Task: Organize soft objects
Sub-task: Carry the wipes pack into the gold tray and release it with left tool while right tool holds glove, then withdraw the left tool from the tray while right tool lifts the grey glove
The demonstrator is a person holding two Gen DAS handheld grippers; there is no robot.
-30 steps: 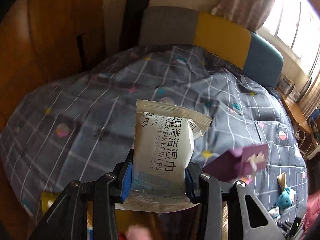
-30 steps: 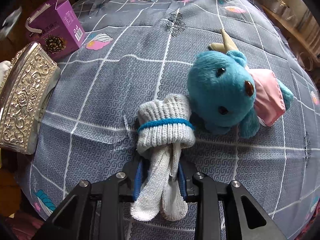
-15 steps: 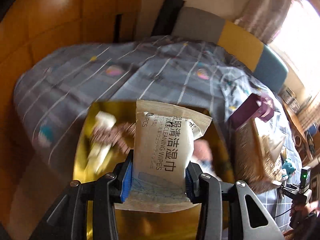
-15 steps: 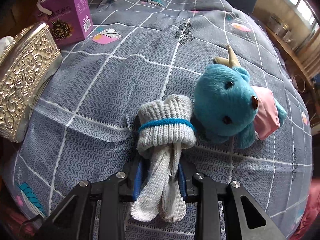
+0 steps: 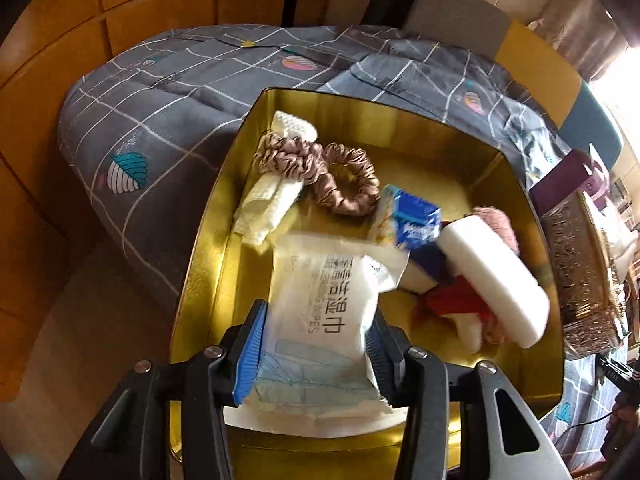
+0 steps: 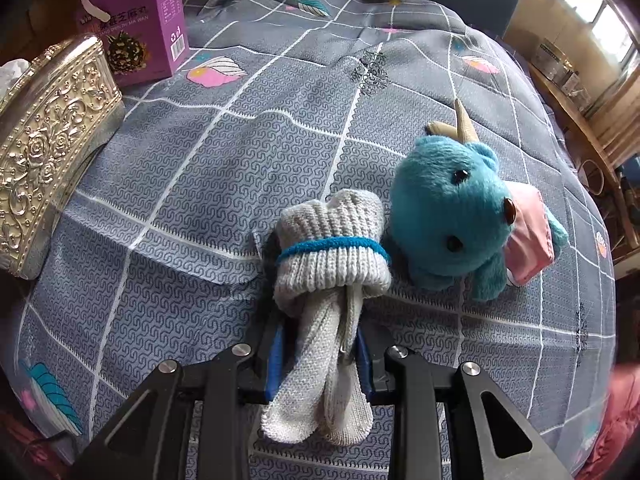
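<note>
A white pack of cleaning wipes sits tilted and blurred between the blue pads of my left gripper. The jaws are opening and the pack is slipping loose over the gold tin. Inside the tin lie a pink-brown scrunchie, a white cloth, a blue tissue pack, a white sponge and something red. My right gripper is shut on a rolled grey knitted sock with a blue band, just above the bed. A blue plush toy lies right beside it.
The grey checked bed cover carries an ornate silver box and a purple carton at the left. In the left wrist view the silver box stands right of the tin, which sits at the bed's edge near wooden panels.
The left gripper swung from over the bed to above the gold tin and sank toward it; the wipes pack has now tilted and slid between the pads. The right gripper still grips the sock.
</note>
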